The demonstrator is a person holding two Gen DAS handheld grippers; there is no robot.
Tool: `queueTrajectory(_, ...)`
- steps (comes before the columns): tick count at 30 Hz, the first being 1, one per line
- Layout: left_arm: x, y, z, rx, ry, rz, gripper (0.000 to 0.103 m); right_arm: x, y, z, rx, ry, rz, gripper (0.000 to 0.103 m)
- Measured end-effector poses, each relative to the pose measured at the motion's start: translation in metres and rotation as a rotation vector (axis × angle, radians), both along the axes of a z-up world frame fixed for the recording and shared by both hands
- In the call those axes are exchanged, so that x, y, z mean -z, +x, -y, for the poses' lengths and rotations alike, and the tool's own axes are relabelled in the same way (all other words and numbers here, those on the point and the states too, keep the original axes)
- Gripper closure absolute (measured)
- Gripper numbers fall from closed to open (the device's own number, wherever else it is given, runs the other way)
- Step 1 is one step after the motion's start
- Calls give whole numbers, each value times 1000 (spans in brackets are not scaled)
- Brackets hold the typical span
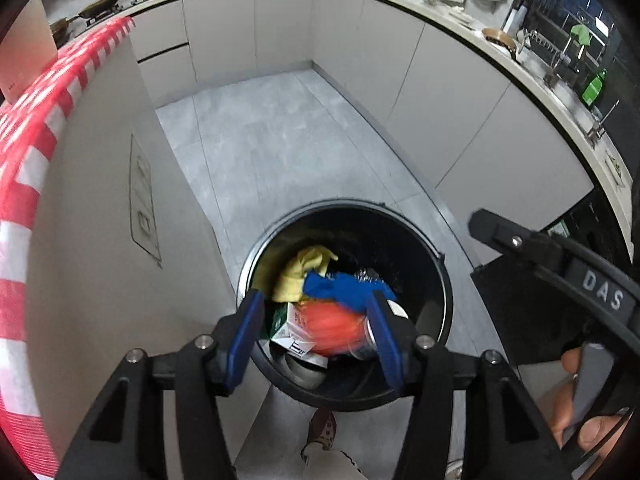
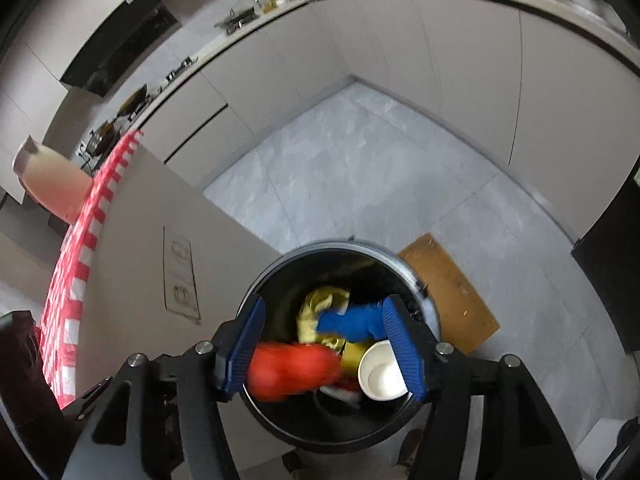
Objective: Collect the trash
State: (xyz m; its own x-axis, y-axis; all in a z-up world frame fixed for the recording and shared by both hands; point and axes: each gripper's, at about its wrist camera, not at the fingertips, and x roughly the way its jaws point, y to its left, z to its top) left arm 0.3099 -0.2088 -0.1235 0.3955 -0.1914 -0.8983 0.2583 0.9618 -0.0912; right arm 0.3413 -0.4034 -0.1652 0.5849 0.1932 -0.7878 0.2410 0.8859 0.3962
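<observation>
**Two open grippers poised over a full kitchen bin**

Both grippers hang above a round black trash bin (image 1: 446, 300) standing on the grey tiled kitchen floor (image 1: 280, 140), beside a pale cabinet whose top carries a red-and-white checked cloth (image 1: 28, 184). The left gripper (image 1: 316, 334) has its blue-padded jaws spread wide with nothing between them, and the right gripper (image 2: 322, 344) is likewise parted and holding nothing. Inside the bin lie a yellow cloth (image 1: 296, 276), a blue rag (image 1: 344, 286), a blurred orange-red item (image 1: 334, 328) wrapped in clear plastic, and, seen from the right wrist, a white paper cup (image 2: 380, 376) lying against the bin's right inner wall. A brown mat (image 2: 452, 296) lies on the floor just beyond the bin. The person's right hand (image 1: 576, 412) grips a handle at the frame's lower right edge.
</observation>
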Motion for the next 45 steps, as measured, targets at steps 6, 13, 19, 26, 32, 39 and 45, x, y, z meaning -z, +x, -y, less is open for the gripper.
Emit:
queueTrajectory(6,-23,-11,-2,-16,-18,52,47,-20,-8,2,-21,-53,34,39)
queueTrajectory(13,-51,-24,-10,-54,-33,115,47,-38,-19,-13,-99,-84,41,39)
queueTrajectory(19,-75,-40,-30,-147,-57,149,43,-55,-26,-38,-228,-117,18,39)
queueTrajectory(26,-108,-79,-61,-216,-48,193,43,-85,-58,-76,-334,-166,24,39)
queueTrajectory(32,-139,-130,-90,-199,-34,267,35,-124,-118,-103,-331,-218,106,35)
queueTrajectory(39,-151,-186,-127,-231,-46,309,33,-152,-199,-136,-280,-289,167,34)
queueTrajectory(45,-157,-217,-130,-226,-49,321,33,-172,-247,-148,-248,-314,200,29)
